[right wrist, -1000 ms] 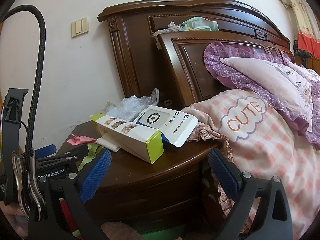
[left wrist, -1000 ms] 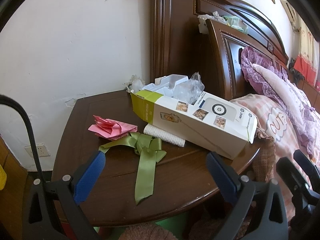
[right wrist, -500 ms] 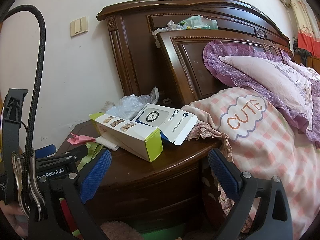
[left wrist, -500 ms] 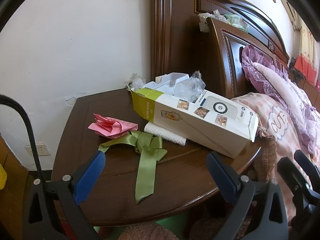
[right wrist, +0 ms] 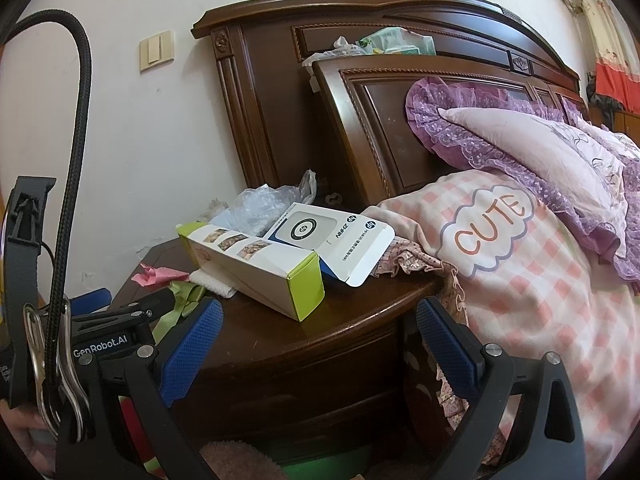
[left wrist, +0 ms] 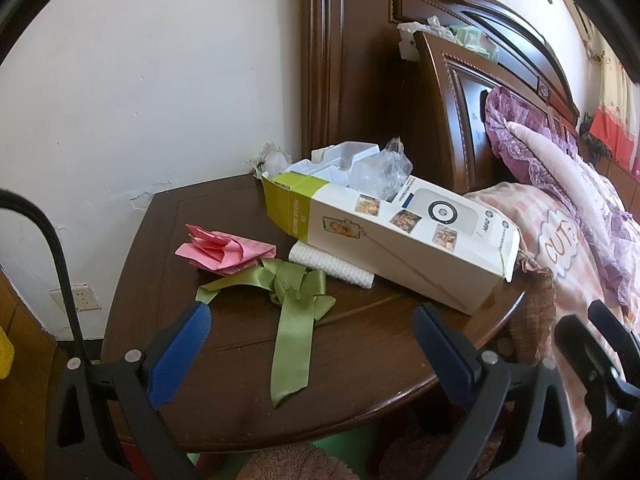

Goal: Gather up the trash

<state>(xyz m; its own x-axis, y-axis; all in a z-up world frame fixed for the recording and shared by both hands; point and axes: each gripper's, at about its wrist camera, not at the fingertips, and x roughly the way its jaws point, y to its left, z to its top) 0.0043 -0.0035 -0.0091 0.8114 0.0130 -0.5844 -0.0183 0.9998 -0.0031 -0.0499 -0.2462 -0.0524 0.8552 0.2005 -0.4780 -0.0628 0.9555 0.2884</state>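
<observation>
Trash lay scattered on the nightstand beside the bed. In the left wrist view we saw a long white box with a green end lying on its side across the right half of the top, its near end at the table's edge. A crumpled clear bag and a white tray sat behind it, against the headboard. A white pad poked out from under the box. Left of it lay folded pink paper, and just in front of that a green ribbon trailed toward us. Our left gripper hung over the near edge with its jaws released and wide apart, gripping nothing; the ribbon's tail lay between the blue pads, untouched.

In the right wrist view we saw the box from its green end, a second printed carton leaning behind it, and the bag farther back. The paper and ribbon showed at far left, partly hidden by the left gripper's body. Our right gripper hovered below the nightstand's front edge, jaws released and empty. The bed's checked quilt filled the right.
</observation>
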